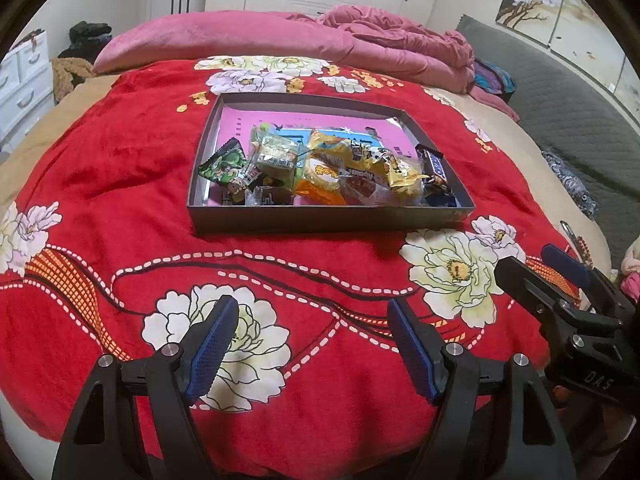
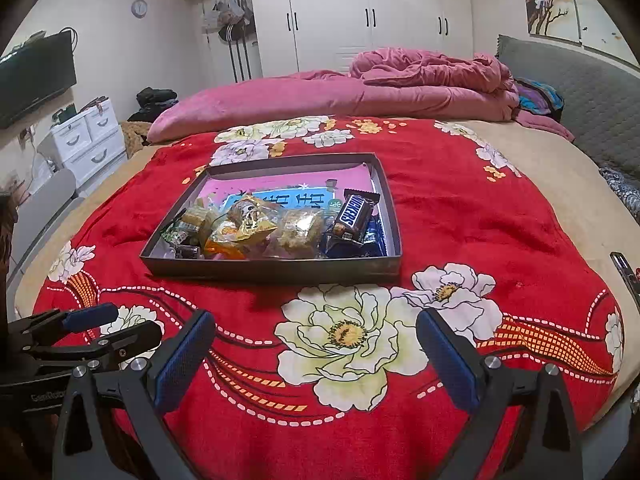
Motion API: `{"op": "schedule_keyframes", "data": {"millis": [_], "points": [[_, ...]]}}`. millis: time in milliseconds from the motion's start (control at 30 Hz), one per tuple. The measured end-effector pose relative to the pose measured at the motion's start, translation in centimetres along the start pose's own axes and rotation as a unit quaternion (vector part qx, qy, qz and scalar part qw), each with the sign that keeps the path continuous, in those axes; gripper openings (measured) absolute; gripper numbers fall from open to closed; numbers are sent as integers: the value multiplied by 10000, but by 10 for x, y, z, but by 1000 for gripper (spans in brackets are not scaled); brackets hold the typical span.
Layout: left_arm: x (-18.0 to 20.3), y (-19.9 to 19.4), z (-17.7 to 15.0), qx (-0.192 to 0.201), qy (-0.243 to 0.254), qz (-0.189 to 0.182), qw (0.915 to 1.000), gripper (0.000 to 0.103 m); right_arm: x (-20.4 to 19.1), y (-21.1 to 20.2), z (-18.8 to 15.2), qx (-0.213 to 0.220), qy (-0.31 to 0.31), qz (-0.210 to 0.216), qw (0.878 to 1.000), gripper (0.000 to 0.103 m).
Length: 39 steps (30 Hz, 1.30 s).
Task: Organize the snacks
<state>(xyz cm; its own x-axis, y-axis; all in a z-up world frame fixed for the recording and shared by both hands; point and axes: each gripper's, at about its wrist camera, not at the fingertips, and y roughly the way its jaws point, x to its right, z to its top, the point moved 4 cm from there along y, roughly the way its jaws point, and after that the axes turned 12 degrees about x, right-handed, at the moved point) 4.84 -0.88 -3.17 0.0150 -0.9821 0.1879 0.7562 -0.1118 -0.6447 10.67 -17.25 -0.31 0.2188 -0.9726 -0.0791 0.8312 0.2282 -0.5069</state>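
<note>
A home bedroom; a bed (image 2: 540, 216) under a red floral blanket (image 2: 460, 208) fills it; beyond the bed stand white wardrobes (image 2: 360, 12); left of the bed, white drawers (image 2: 90, 142) and a wall-mounted television (image 2: 36, 76); a pink duvet (image 2: 360, 92) lies bunched on the bed.

Bare red blanket (image 2: 256, 300) lies open before the snack-filled tray (image 2: 276, 270).

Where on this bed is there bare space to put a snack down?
The red flowered blanket is bare all around the shallow dark cardboard tray, most widely between the tray's near wall and both open grippers. Inside the tray, the pink far half is free; the near half is crowded with wrapped snacks, including a Snickers bar.
</note>
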Motion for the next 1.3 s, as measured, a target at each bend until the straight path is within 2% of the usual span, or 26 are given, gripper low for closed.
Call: {"op": "schedule_keyframes", "data": {"millis": [600, 1300], "points": [[3, -5, 3, 133, 150, 69, 9998, 78, -2, 1, 0, -30, -54, -79, 10000, 101], [0, -3, 1, 56, 163, 214, 9996, 78, 1, 6, -4, -93, -4, -68, 9999, 101]]}}
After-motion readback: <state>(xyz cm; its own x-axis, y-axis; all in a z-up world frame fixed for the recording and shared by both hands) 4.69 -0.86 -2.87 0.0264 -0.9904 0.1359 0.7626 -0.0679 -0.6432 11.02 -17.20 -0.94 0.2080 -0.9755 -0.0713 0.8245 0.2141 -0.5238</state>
